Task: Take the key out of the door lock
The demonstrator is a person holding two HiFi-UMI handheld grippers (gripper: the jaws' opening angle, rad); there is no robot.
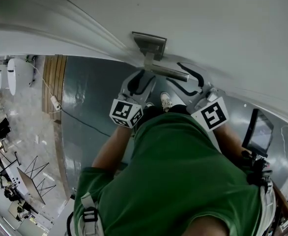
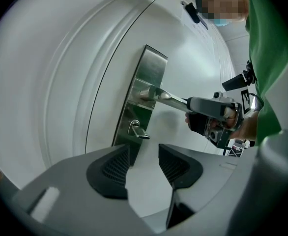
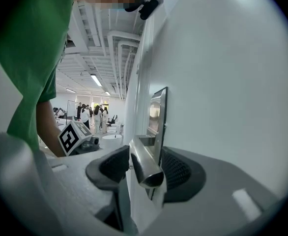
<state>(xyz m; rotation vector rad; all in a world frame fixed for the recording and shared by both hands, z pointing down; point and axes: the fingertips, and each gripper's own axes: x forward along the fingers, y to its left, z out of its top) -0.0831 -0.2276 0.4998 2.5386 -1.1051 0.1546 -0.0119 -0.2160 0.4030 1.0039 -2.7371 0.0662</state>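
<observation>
White door panel (image 2: 60,82) filled the view, with a brushed-steel lock plate (image 2: 151,68) on it. My left claw (image 2: 143,167) was spread wide and empty; the small silver key (image 2: 136,130) sat in the plate below the handle, just beyond the pads, untouched. My right claw (image 3: 146,167) was spread wide around the steel lever handle (image 3: 140,156), not squeezing.

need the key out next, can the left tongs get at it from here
Probably yes: the left tongs stand open and empty, the key sits just ahead of them in the lock, nothing between. The right tongs straddle the door handle above it.
</observation>
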